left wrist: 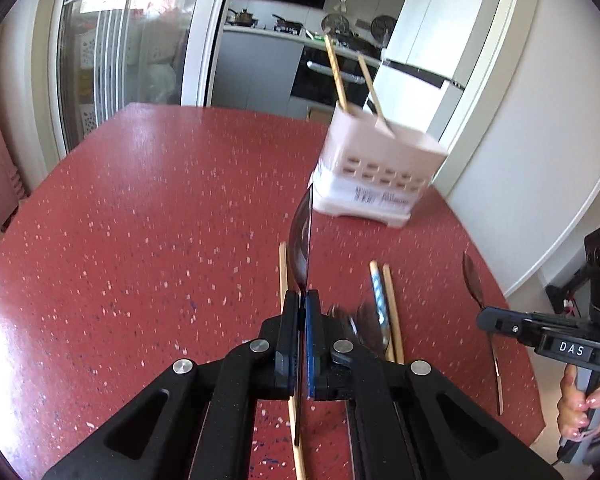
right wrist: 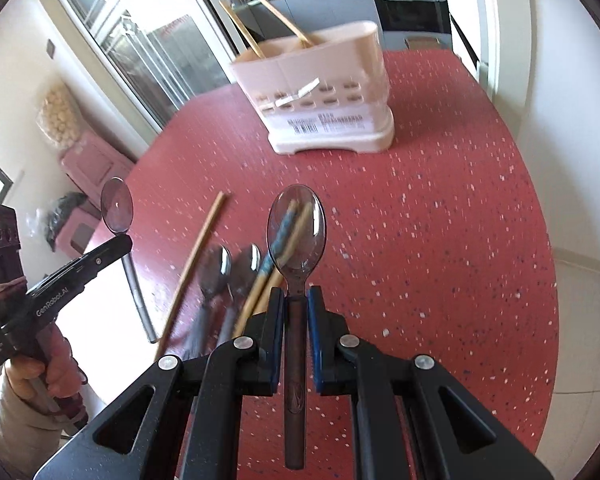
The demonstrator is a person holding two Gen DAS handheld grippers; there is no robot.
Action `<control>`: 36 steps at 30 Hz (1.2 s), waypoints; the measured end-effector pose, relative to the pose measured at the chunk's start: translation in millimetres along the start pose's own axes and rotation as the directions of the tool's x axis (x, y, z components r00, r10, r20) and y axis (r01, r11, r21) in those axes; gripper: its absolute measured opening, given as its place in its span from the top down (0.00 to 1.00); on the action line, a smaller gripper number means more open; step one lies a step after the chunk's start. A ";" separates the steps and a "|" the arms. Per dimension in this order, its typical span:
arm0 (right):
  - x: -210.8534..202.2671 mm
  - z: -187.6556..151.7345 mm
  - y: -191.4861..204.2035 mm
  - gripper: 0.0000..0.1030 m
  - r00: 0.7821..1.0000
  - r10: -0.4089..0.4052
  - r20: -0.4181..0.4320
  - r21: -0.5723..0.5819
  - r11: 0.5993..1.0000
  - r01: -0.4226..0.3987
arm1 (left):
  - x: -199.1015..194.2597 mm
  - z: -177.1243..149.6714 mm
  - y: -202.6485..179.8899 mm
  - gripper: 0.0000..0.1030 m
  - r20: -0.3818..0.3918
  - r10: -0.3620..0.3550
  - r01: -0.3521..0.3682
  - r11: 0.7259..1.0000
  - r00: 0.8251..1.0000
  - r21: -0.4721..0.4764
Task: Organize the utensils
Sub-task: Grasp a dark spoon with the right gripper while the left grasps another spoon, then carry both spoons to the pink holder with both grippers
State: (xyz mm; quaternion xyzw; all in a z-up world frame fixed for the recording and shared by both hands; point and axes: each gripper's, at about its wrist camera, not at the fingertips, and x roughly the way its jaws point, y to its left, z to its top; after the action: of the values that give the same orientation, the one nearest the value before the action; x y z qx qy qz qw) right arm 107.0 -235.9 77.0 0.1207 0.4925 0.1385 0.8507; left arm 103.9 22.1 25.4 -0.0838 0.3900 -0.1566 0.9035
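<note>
left claw [left wrist: 303,300]: i see it pinching a clear smoky plastic spoon [left wrist: 302,240], held on edge above the red speckled table [left wrist: 140,220].
right claw [right wrist: 297,296]: pinching a second smoky spoon [right wrist: 296,232].
pale pink slotted utensil holder [right wrist: 320,92]: on table, two wooden chopsticks [right wrist: 284,20] inside.

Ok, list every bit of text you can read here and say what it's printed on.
"DAS": white letters on the right gripper body, left wrist view.
"GenRobot.AI": on the left gripper body, right wrist view.
Barcode label on the pink utensil caddy: print too blurred to read.
</note>
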 end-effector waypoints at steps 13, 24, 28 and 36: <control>-19.5 22.0 9.8 0.88 0.995 0.041 0.086 -0.024 0.999 -0.039 | -25.1 34.4 -10.4 0.68 0.103 -0.021 0.020 1.000 0.994 0.005; -34.6 70.9 5.9 0.88 0.982 0.059 0.179 -0.041 0.998 -0.053 | -29.5 99.3 -37.4 0.68 0.200 -0.069 0.059 0.997 0.977 0.054; -41.0 101.4 3.4 0.88 0.969 0.059 0.240 -0.052 0.998 -0.048 | -24.5 133.9 -47.4 0.68 0.236 -0.091 0.078 0.995 0.967 0.066; -44.2 162.1 -0.9 0.88 0.930 0.062 0.363 -0.080 0.996 -0.036 | 1.5 190.0 -65.5 0.68 0.278 -0.114 0.090 0.991 0.954 0.097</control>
State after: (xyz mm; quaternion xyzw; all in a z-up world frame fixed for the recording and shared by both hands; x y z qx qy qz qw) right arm 227.3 -263.6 191.0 0.1258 0.3176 0.1524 0.9274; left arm 229.5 -34.2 171.8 -0.0875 0.2450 -0.2056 0.9434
